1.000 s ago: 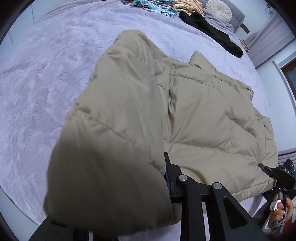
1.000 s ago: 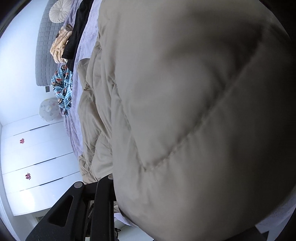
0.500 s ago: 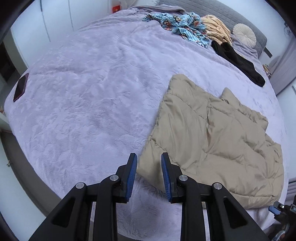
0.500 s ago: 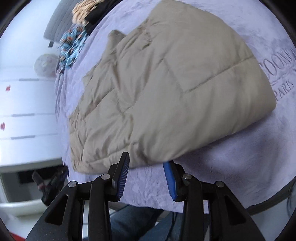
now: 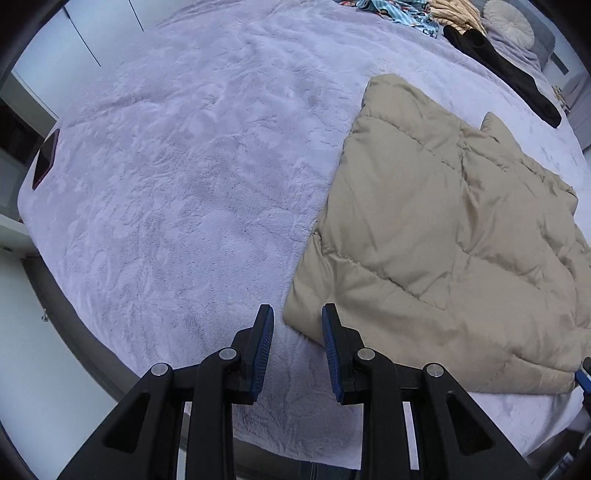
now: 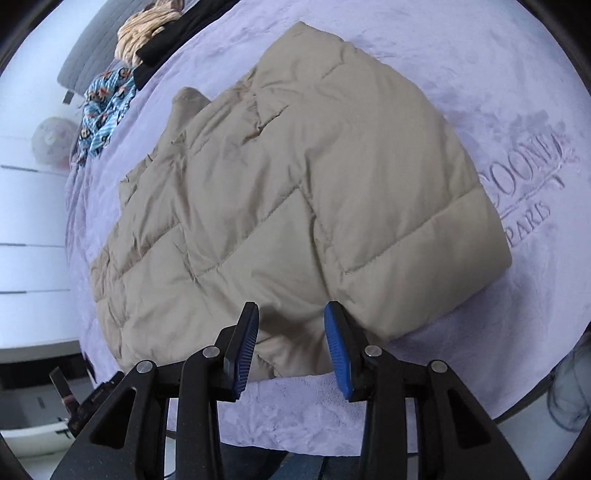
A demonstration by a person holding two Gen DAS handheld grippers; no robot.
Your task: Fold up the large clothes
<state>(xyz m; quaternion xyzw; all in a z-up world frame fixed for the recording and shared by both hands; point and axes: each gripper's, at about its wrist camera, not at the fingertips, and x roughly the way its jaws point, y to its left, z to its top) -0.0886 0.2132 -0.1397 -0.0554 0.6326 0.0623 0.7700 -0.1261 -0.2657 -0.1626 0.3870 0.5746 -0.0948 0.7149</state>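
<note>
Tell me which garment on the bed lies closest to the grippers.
The beige quilted jacket, spread flat at the bed's near edge just ahead of both grippers. The black garment, blue patterned one and yellow one are bunched by the headboard.

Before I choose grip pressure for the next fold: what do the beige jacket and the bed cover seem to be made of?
Beige puffer jacket: looks like smooth, matte woven synthetic shell over soft padding; stitched quilt lines and puffy panels suggest this. Lilac bed cover: seemingly plush fleece, with brushed nap marks and, in the right wrist view, embossed lettering.
</note>
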